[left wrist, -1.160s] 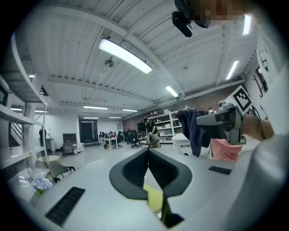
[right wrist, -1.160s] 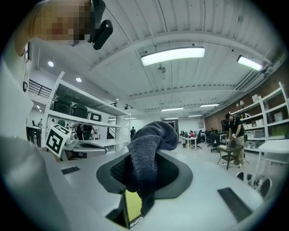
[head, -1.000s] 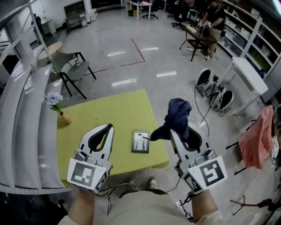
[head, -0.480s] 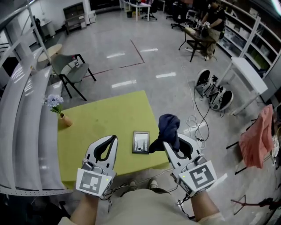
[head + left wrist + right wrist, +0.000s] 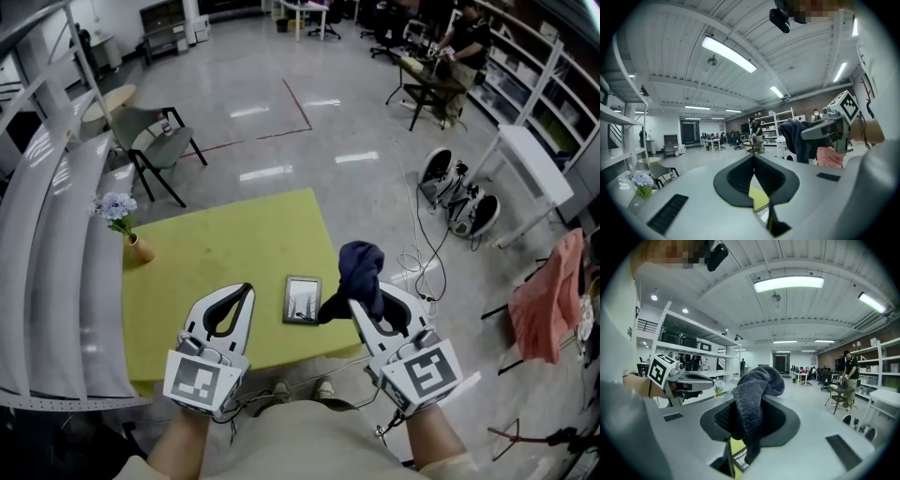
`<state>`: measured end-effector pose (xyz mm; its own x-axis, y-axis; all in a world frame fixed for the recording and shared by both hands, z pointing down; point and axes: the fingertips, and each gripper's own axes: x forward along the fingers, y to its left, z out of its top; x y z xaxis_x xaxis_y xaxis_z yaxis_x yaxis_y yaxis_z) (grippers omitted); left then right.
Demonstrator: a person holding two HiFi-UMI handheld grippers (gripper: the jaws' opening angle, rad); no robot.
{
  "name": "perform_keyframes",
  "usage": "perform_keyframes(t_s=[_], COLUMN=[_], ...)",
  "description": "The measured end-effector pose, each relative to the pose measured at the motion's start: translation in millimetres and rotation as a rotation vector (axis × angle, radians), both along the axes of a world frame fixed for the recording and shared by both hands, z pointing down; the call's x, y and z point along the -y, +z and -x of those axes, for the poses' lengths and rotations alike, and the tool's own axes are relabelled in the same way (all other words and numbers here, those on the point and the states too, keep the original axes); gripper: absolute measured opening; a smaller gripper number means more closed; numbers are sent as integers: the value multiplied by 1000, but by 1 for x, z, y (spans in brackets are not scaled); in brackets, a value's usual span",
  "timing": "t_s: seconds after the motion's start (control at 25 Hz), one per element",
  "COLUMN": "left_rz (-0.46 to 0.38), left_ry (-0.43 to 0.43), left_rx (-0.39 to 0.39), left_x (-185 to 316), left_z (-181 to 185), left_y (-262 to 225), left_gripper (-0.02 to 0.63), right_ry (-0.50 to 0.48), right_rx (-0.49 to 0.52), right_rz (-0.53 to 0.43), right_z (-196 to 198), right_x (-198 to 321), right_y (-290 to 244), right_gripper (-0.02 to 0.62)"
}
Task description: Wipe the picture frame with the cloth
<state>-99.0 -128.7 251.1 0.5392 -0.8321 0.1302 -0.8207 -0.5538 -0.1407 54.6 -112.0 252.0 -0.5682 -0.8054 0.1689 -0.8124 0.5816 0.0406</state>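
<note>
Holding the cloth [image 5: 360, 269] in your right hand-held gripper [image 5: 367, 302], you have its jaws pinched on a dark navy, coarse-textured bundle. Most of the cloth bunches up above the jaws in a rounded lump, and a shorter tail hangs below them. From the head view that tail reaches the right edge of the picture frame [image 5: 302, 300], though you cannot tell whether it touches.

The picture frame lies flat on the yellow-green desk [image 5: 225, 248]. It is a small upright rectangle with a thin dark border and a pale, glossy face that catches the ceiling light.

Your left hand-held gripper [image 5: 242, 295] sits just left of the picture frame with its jaws pressed together at the tips and nothing between them. Your right hand-held gripper sits just right of the picture frame. A small vase of pale flowers [image 5: 126, 225] stands well to the left of the picture frame and farther from you.
</note>
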Motion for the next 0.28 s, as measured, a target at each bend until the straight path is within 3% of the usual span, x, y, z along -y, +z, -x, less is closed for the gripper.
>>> perform_keyframes(t_s=[0.28], left_rz=[8], left_ry=[-18], left_rx=[10], left_x=[0], left_z=[3], left_y=[-3], left_gripper=[8], right_ry=[3], right_rx=[-4], right_rz=[16], right_z=[-2], right_x=[0], right_y=[2], right_gripper=[104])
